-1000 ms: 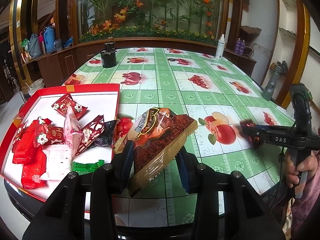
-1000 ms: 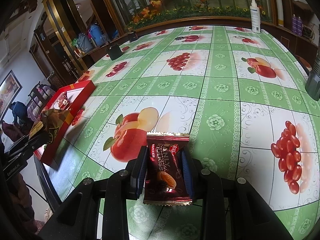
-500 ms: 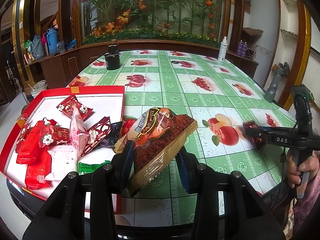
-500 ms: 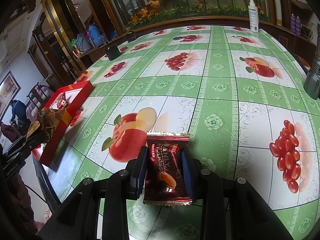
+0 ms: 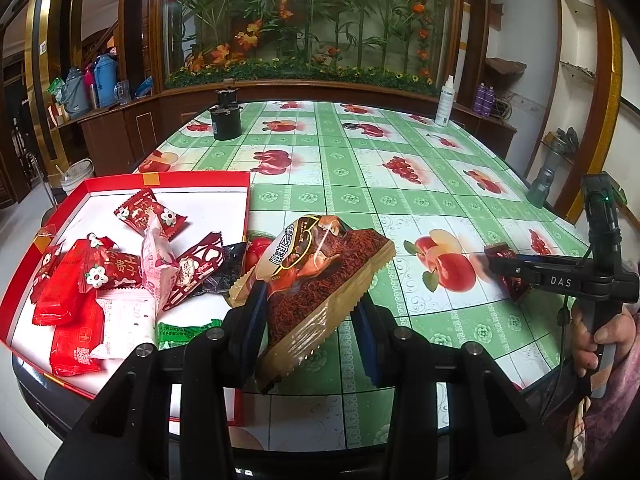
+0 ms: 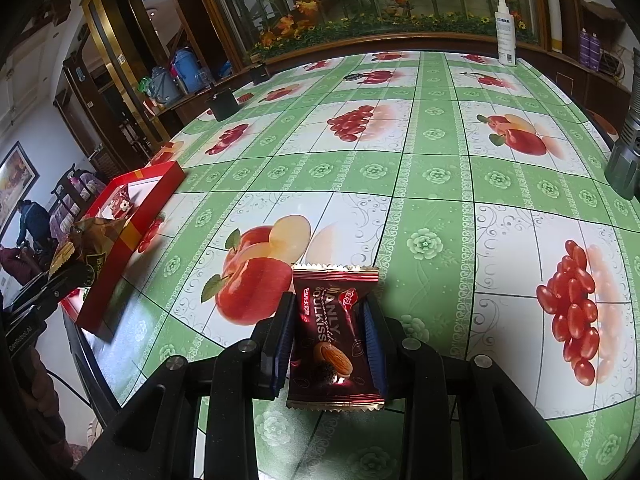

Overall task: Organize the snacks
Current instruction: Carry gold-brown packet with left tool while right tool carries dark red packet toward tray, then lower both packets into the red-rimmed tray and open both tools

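Tablecloth [image 5: 360,184] green, fruit-print; planter wall [image 5: 308,20] behind. Left gripper [image 5: 308,312] clamps brown snack bag [image 5: 316,276] beside red tray [image 5: 192,178]; right gripper [image 6: 330,332] pinches maroon candy [image 6: 334,336] above table.

Both fisheyes sit low, close over the surface [image 5: 360,168], facing the far planter wall. Shared: red tray [image 5: 192,178], frame left in both views [image 6: 132,216]; spray bottle [image 6: 505,32] upper right.
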Motion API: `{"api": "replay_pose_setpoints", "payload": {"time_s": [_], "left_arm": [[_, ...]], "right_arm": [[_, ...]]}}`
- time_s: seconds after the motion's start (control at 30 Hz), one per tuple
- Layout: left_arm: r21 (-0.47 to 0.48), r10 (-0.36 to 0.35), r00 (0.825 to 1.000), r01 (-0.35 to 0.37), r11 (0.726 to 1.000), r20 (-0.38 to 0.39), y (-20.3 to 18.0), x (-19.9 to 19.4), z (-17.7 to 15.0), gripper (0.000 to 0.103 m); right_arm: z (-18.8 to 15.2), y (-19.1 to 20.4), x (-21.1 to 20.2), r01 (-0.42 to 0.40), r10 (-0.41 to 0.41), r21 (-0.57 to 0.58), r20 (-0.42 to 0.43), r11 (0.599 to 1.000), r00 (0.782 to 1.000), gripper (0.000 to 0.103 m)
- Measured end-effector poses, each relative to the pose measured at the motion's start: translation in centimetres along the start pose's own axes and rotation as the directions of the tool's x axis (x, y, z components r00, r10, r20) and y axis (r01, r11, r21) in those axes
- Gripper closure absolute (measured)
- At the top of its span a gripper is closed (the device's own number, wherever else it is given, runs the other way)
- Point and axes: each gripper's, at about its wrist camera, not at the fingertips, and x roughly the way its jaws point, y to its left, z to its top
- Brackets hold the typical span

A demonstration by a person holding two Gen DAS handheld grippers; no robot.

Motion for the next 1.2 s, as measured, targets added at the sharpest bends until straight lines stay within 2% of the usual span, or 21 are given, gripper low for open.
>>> {"api": "replay_pose_setpoints", "payload": {"time_s": [0.63, 0.8, 0.93, 1.2], "left_arm": [[-0.027, -0.038, 0.999, 0.038, 0.999, 0.027, 1.1, -0.9, -0.2, 0.064], [-0.044, -0.043, 0.998, 0.045, 0.998, 0.045, 2.0, -1.4, -0.1, 0.064], [-0.061, -0.041, 0.997, 0.045, 0.997, 0.058, 3.1, -2.0, -0.1, 0.064], [-0.114, -0.038, 0.995, 0.048, 0.992, 0.091, 5.9, -3.0, -0.2, 0.064]], "right_arm": [[-0.1, 0.5, 0.1, 0.057, -0.057, -0.02, -0.004, 0.998, 0.998, 0.07], [-0.1, 0.9, 0.2, 0.098, -0.098, -0.032, -0.005, 0.995, 0.995, 0.07], [0.0, 1.4, 0.4, 0.162, -0.162, -0.053, -0.008, 0.985, 0.987, 0.07], [0.3, 3.8, 1.5, 0.196, -0.199, -0.093, -0.021, 0.976, 0.98, 0.07]]}}
